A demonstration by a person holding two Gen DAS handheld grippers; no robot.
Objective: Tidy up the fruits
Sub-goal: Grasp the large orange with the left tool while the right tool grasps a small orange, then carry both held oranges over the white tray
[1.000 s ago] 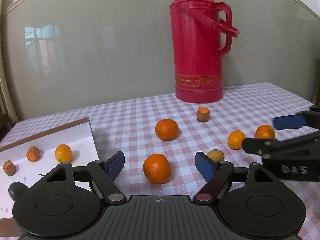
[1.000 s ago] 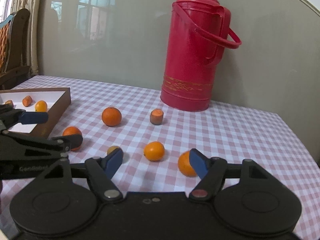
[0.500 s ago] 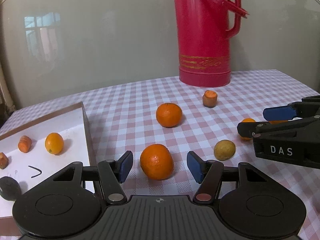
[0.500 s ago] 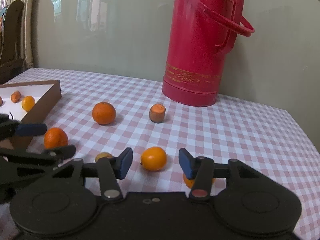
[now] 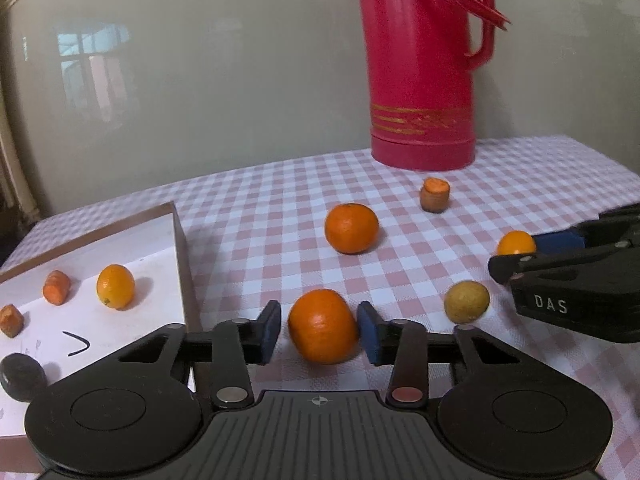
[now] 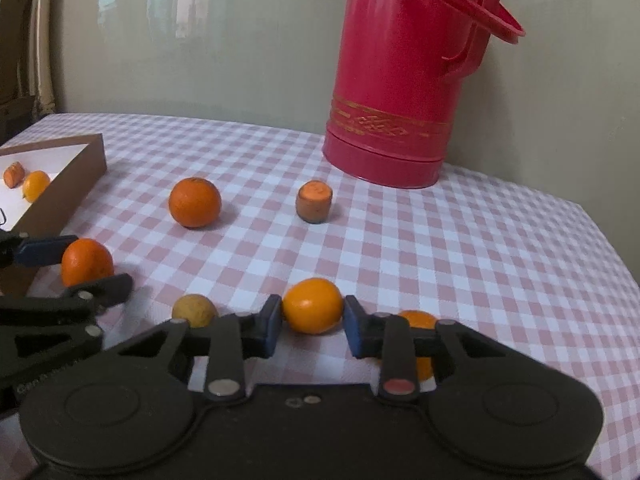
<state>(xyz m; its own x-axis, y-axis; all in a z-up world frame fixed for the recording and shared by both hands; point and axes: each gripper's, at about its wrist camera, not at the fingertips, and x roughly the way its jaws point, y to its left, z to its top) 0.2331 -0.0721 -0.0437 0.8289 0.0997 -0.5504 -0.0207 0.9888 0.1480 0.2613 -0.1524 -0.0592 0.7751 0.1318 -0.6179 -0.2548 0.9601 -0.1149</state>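
My left gripper [image 5: 318, 330] has its blue pads close on both sides of an orange [image 5: 322, 326] lying on the checked cloth; a thin gap shows at the left pad. My right gripper [image 6: 312, 322] has its pads against a small yellow-orange fruit [image 6: 313, 305] on the cloth. A second orange [image 5: 351, 228] and a carrot stub [image 5: 435, 195] lie farther back. A yellow-green fruit [image 5: 466, 301] lies between the two grippers. Another orange fruit [image 6: 418, 320] is partly hidden behind my right finger.
A brown-walled tray [image 5: 181, 240] at the left holds a small orange fruit [image 5: 115, 286], carrot pieces [image 5: 57, 288] and a dark object [image 5: 22, 371]. A tall red thermos [image 5: 420, 64] stands at the back near the wall.
Both grippers moved forward and down and narrowed their jaws. The left one now brackets the near orange, the right one the small yellow-orange fruit.
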